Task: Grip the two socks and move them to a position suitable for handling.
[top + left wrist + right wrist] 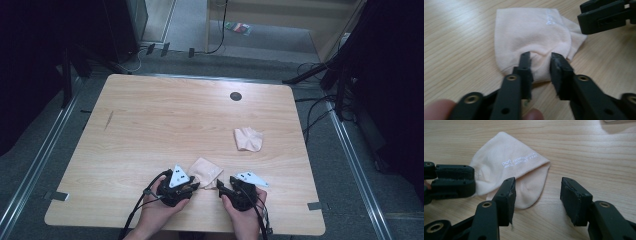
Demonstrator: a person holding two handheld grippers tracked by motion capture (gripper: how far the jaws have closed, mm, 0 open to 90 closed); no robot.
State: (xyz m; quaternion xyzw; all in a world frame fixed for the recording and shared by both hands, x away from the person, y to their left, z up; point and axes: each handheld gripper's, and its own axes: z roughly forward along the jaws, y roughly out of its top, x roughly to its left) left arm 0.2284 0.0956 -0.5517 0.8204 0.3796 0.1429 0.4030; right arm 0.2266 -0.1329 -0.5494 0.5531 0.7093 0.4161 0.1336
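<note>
**Near sock pinched on the left, fold not yet started**

I have both tools down at the near edge of the pale wooden bench (150, 125), working on the small peach-pink fabric sock (206, 171) that lies flat between them. A second peach-pink sock, crumpled (248, 139), sits well apart, farther back and to my right; nothing has been done with it, as far as I can judge.

My left tool (540, 59) has its jaws narrowed to a slim gap with a raised fold of the near sock's rounded end bunched between them, so I read it as closed onto the cloth, though the grip looks shallow. My right tool (537, 185) stands wide open with nothing in it; one jaw rests over the sock's edge, the other over bare wood, just beside the cloth.

So the work looks to be at its start: one end taken, the other end not yet gripped, and the sock not lifted. Taking the right side, then folding or carrying it to its partner, is all left to do, in my judgement.

In the high view the sock's long axis runs diagonally, from its near end between my tools up and away toward the back right. In the right gripper view the white printed lettering (520, 160) runs along one flap, and the narrow corner points away from me.
</note>
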